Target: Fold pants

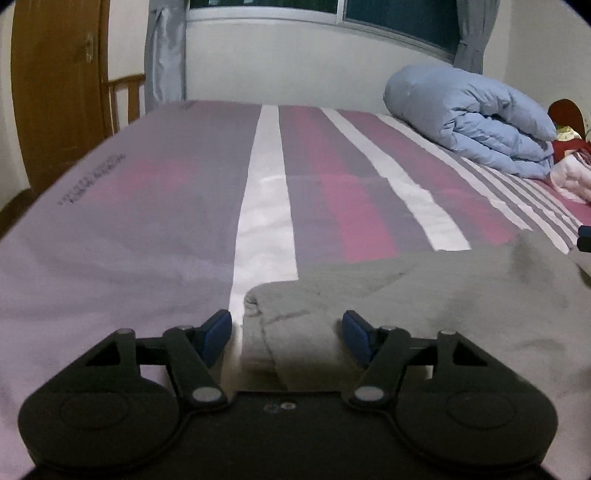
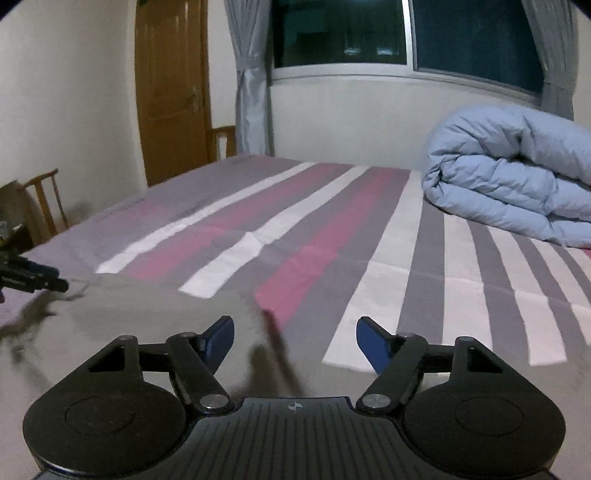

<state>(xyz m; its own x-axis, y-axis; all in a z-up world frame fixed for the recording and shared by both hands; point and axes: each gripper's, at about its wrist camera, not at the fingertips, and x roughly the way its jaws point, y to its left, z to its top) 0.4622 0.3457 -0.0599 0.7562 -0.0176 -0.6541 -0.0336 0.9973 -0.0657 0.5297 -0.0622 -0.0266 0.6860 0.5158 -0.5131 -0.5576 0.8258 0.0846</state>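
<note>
On the bed, a sheet striped in grey, pink and white lay spread wide and mostly flat, running away toward a pale wall under a dark window hung with grey curtains. A wooden door stood at the far left, with a wooden chair near it in the right wrist view.

A rolled light-blue duvet sat at the far right of the bed, well apart from the work; beside it in the left wrist view lay something red and pink, too cut off to name. Nothing stood between the hand-held grippers and the cloth.

The grey pants lay along the near edge of the bed, their long axis running left to right across both views. One end with a seamed hem pointed left, lying between the blue pads of the left hand-held gripper, whose jaws stood apart and released, not pressing the cloth. The right hand-held gripper was likewise released, its jaws apart over a raised fold at the right edge of the pants. Motion blur smeared the cloth there.
</note>
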